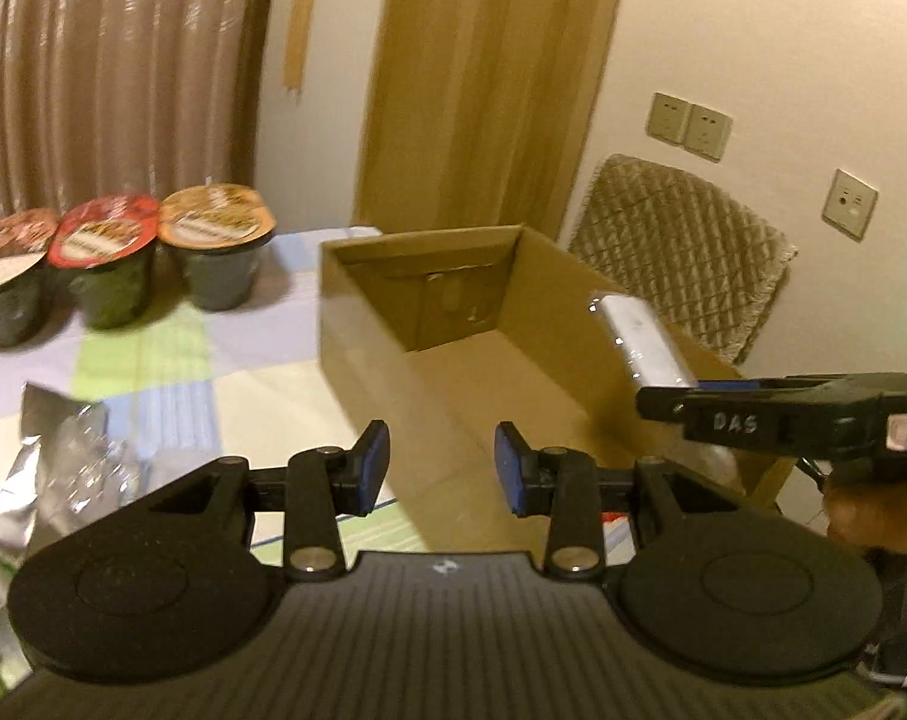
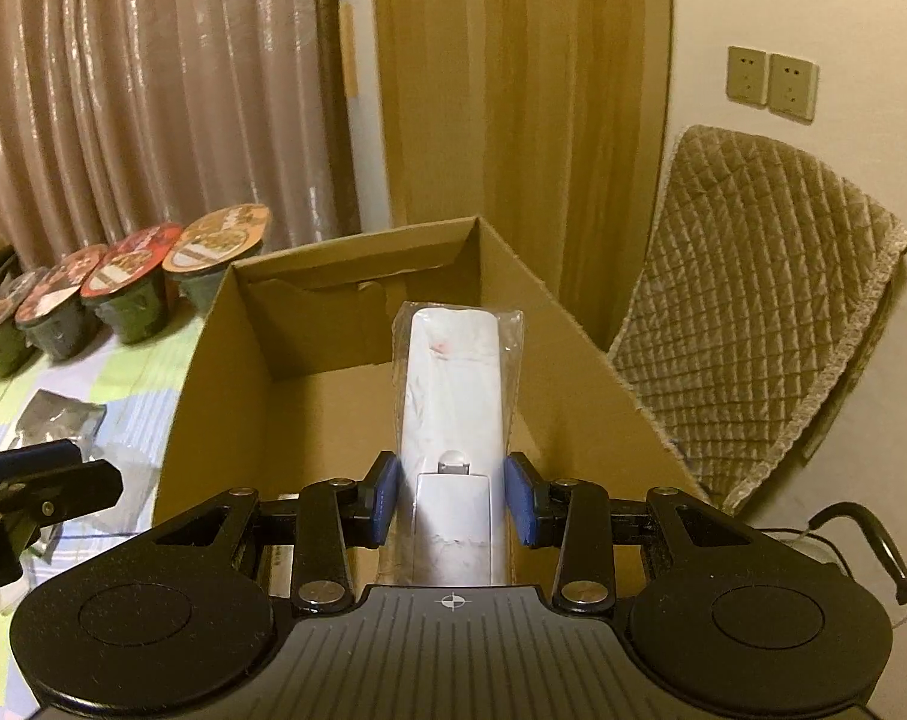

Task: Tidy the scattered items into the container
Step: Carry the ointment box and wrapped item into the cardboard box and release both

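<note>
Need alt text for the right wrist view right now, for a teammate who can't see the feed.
The right gripper holds a white remote in a clear plastic sleeve, pointing out over the open, empty cardboard box. Left of the box, lidded cups line a checked tablecloth; the left gripper shows at the left edge, and a quilted chair stands right.

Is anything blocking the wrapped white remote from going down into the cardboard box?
Nothing visible does. The right gripper holds the wrapped white remote over the open cardboard box, whose visible floor is bare. The left gripper is open and empty at the near edge.
</note>
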